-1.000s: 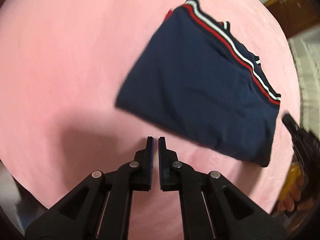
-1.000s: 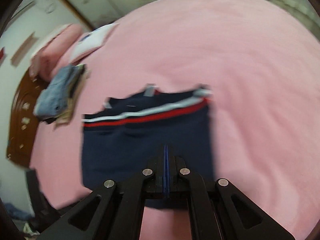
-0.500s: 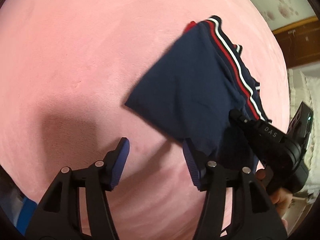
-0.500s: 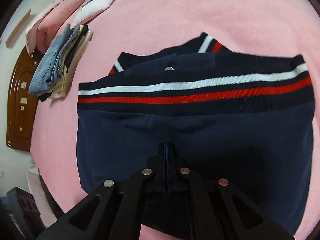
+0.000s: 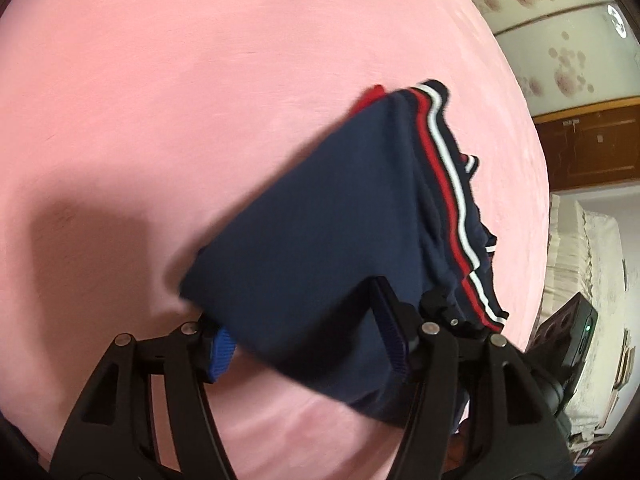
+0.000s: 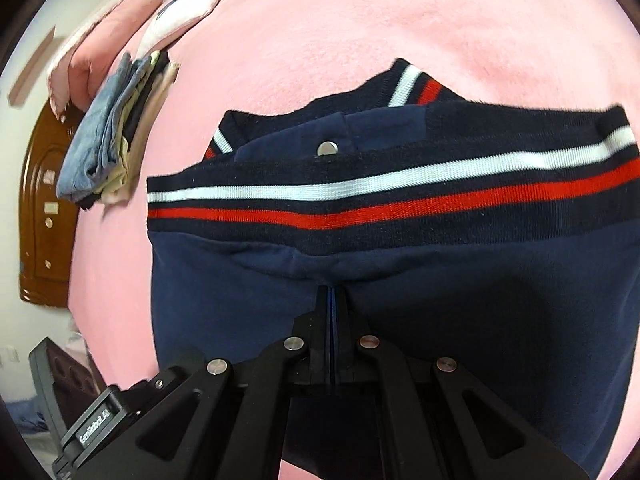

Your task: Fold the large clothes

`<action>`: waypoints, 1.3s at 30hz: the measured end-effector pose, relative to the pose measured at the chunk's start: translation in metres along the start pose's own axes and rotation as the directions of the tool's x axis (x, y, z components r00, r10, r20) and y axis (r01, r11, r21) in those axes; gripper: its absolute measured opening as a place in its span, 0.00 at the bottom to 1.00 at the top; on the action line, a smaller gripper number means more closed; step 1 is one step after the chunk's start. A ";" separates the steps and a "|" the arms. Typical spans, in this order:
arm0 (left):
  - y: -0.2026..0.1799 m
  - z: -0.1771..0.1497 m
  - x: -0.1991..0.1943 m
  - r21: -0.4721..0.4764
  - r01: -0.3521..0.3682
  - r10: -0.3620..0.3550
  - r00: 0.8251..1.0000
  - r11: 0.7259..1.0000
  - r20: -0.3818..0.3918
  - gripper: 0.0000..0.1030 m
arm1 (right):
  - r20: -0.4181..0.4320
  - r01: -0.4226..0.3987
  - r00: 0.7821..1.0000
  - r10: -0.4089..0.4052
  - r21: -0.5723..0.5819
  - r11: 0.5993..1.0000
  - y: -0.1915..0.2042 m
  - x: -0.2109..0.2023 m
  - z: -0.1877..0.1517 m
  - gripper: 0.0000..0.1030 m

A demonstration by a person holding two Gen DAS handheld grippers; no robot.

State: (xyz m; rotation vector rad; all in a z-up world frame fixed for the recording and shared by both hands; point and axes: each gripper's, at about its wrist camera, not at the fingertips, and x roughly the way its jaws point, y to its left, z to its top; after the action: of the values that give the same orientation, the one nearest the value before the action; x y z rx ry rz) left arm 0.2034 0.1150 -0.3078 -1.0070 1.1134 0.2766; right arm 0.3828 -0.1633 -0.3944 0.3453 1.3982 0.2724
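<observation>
Left gripper [image 5: 308, 340], jaws just opened and straddling the near corner of the folded navy garment [image 5: 320, 240] on the pink bed [image 5: 160, 120], should bite deep through all layers while the shut right gripper [image 6: 332, 300] pins the middle.

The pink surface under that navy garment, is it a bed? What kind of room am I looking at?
Most likely a bedroom. The pink blanket covers a wide soft surface, a carved wooden headboard stands at its end beside a pink pillow, and a stack of folded clothes lies on it.
</observation>
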 end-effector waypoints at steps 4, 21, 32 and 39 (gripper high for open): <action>-0.013 0.003 0.006 0.022 -0.017 0.017 1.000 1.000 0.007 0.53 | 0.004 -0.040 0.999 0.040 0.033 0.999 -0.008 0.002 0.001 0.00; -0.165 -0.085 -0.062 0.746 -0.036 -0.174 0.964 0.665 0.202 0.14 | 0.054 -0.111 0.993 0.106 0.091 0.990 -0.044 -0.017 -0.003 0.00; -0.206 -0.150 -0.013 0.917 -0.004 -0.153 0.986 0.400 0.071 0.14 | 0.248 -0.158 0.965 0.081 0.309 0.938 -0.166 -0.120 -0.028 0.00; -0.209 -0.206 0.033 0.965 0.008 0.002 1.000 0.261 -0.009 0.35 | 0.265 -0.166 0.960 0.094 0.265 0.950 -0.200 -0.165 -0.026 0.00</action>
State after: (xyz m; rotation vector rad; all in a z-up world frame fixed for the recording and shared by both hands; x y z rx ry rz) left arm 0.2265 -0.1713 -0.2402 0.1600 1.0084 -0.4432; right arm 0.3280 -0.4089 -0.3265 0.6903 1.1664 0.1288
